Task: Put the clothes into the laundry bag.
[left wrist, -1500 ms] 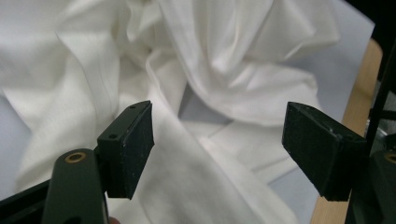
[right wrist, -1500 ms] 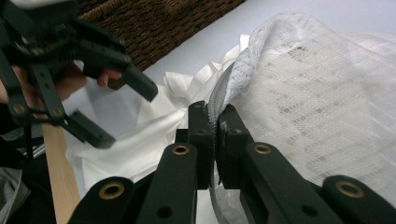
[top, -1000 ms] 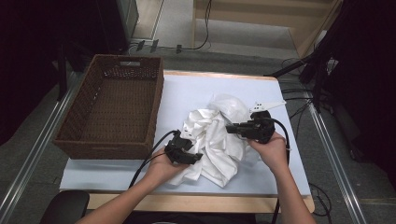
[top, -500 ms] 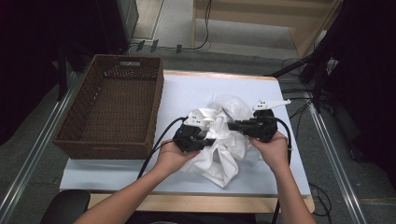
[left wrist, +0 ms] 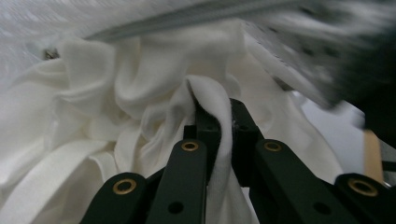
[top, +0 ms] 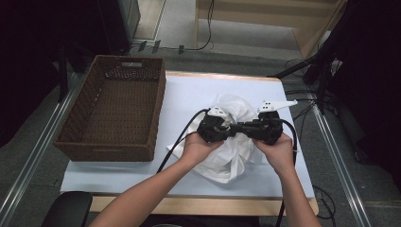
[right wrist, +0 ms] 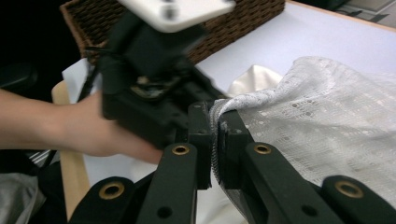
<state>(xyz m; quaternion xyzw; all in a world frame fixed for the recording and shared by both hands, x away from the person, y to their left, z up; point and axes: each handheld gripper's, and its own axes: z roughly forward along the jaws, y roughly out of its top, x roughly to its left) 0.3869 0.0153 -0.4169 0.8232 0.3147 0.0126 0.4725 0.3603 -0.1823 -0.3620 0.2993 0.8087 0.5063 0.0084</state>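
White cloth (top: 231, 151) was what you had in hand, a crumpled bundle lying on the right half of the table (top: 189, 97), between the middle and the right edge, well apart from the wicker basket (top: 113, 113) at the left edge. Your left gripper (top: 226, 131) was clamped on a soft, plain fold; in the left gripper view that fold (left wrist: 210, 100) stood pinched between the narrow jaws, which had just been closing onto it. Your right gripper (top: 240, 128) held a lacy, open-weave edge, seen in the right gripper view (right wrist: 219, 114) trapped between jaws nearly together. The two gripper tips met almost nose to nose above the bundle.

Judging by the way it draped and bunched, the cloth was light, limp and without any stiffness, so it would have sagged wherever you did not hold it. It looked neither slippery nor breakable, though the lace could probably snag or stretch under a hard tug. A hem or corner would likely have served you better than a mid-fold pinch, since a fold gathers several layers and may slide out unevenly.
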